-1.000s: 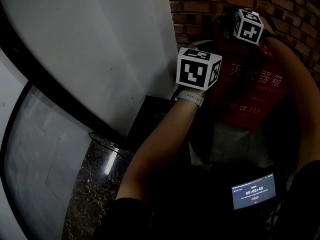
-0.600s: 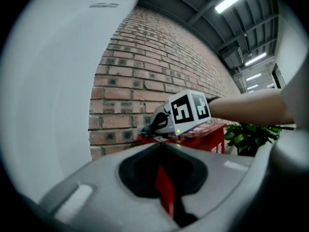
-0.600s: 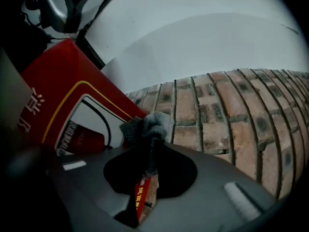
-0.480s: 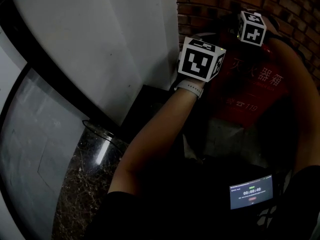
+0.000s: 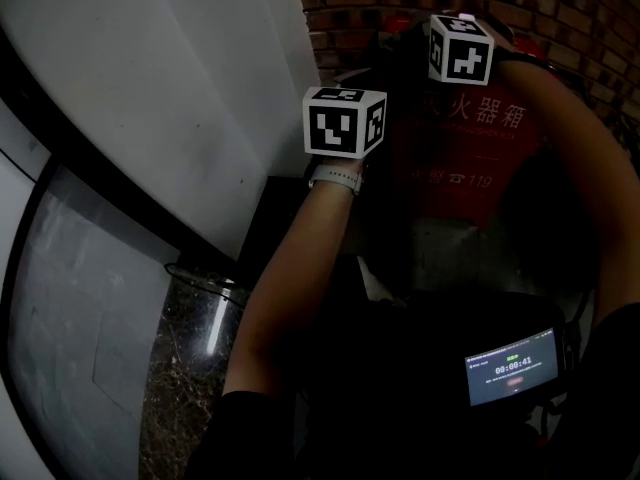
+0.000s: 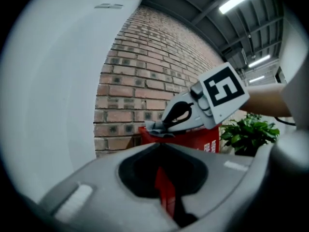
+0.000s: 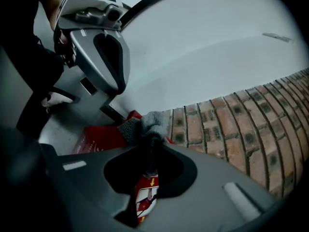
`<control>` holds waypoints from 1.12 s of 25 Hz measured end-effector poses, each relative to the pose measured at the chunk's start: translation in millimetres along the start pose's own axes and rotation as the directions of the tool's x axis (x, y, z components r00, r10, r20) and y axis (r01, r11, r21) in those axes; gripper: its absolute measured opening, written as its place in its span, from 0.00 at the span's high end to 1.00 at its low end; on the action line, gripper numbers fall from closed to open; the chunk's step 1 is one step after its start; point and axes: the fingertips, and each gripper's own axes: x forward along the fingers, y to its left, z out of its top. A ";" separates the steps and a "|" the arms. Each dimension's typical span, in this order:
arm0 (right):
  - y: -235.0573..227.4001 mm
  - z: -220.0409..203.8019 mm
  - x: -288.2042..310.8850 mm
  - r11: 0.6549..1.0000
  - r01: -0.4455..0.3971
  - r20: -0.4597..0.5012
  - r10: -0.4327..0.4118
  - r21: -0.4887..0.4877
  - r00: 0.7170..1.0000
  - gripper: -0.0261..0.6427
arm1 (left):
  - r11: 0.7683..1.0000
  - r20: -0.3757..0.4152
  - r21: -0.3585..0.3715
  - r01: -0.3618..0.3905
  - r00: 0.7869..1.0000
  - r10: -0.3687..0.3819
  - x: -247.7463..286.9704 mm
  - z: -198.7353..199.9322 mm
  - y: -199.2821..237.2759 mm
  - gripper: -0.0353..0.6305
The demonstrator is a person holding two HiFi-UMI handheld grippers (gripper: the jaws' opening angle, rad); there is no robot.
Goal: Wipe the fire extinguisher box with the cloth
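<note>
The red fire extinguisher box (image 5: 455,163) stands against the brick wall, with white characters on its front. A grey cloth (image 7: 144,123) is bunched between the jaws of my right gripper (image 7: 150,141), which is shut on it. The cloth (image 6: 157,127) rests on the top left edge of the box (image 6: 195,140). My left gripper (image 6: 160,145) is shut with nothing in it, just left of the box and pointing at its red side. In the head view only the marker cubes show, the left one (image 5: 345,120) and the right one (image 5: 460,48).
A white curved wall (image 5: 170,88) rises at the left, close to the box. The brick wall (image 7: 231,124) runs behind the box. A green plant (image 6: 248,135) stands beyond the box. A lit screen (image 5: 513,366) hangs at my chest. Speckled stone floor (image 5: 185,368) lies below.
The head view has swung, so both cubes and the box sit further left and higher in the picture. Both grippers keep about the same place against the box's top.
</note>
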 end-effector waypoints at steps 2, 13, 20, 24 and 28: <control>6.9 4.5 -8.7 1.000 -0.009 0.006 0.009 0.006 1.000 0.91 | 1.000 0.005 0.006 -0.001 1.000 0.001 -7.4 2.4 -1.7 0.95; 36.4 9.1 -61.5 0.999 -0.016 0.023 0.015 0.040 1.000 0.91 | 0.998 0.016 0.061 -0.012 1.000 0.011 -25.1 17.5 -29.0 0.95; 2.5 -22.1 -97.5 0.983 0.139 -0.063 -0.132 0.117 0.989 0.91 | 0.996 0.029 0.084 -0.017 0.999 0.015 -31.0 37.9 -35.4 0.95; -8.1 -34.8 -104.5 0.974 0.177 -0.081 -0.167 0.138 0.983 0.91 | 0.997 0.027 0.079 0.003 1.000 -0.005 -21.1 40.8 -44.3 0.95; -17.3 -45.4 -98.3 0.970 0.189 -0.083 -0.178 0.153 0.981 0.91 | 0.997 0.019 0.081 0.015 1.000 -0.016 -3.7 41.7 -50.3 0.95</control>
